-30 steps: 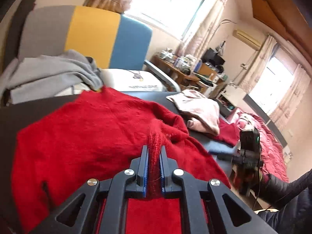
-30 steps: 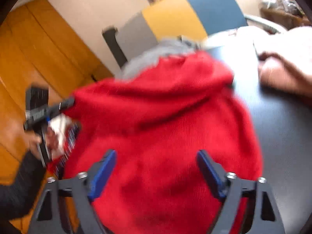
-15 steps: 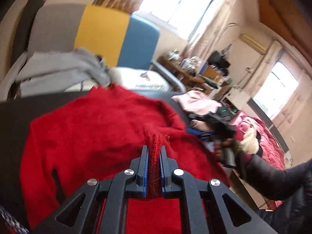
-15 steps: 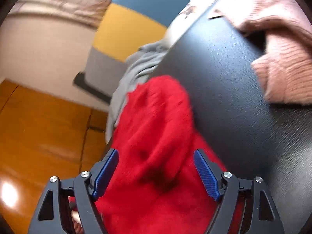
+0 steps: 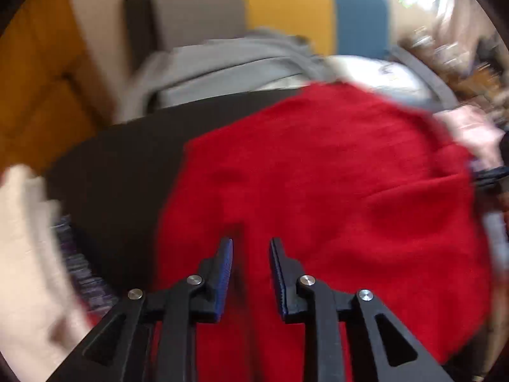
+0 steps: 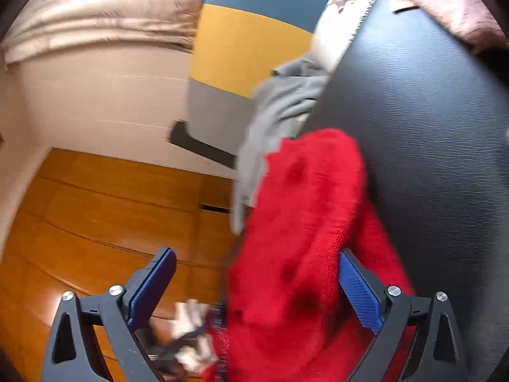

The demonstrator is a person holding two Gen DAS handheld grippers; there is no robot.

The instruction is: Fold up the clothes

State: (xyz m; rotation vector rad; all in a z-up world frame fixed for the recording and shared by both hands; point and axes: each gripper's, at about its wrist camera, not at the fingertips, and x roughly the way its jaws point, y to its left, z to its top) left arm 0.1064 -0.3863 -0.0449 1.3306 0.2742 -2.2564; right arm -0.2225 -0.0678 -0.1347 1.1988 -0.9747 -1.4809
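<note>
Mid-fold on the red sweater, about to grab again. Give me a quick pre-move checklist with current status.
1. Left gripper open: ok, its pads stand apart above the red sweater, nothing pinched.
2. Right gripper open: ok, wide apart, with a fold of the sweater between the pads.
3. Sweater supported by the black table: not ok, the right wrist view shows part hanging past the edge.
4. Grey garment clear of the sweater: cannot tell, they meet at the far edge.
5. Pink garment clear: ok in the right wrist view.
6. Image sharp enough to aim: not ok, left wrist view is blurred.
</note>
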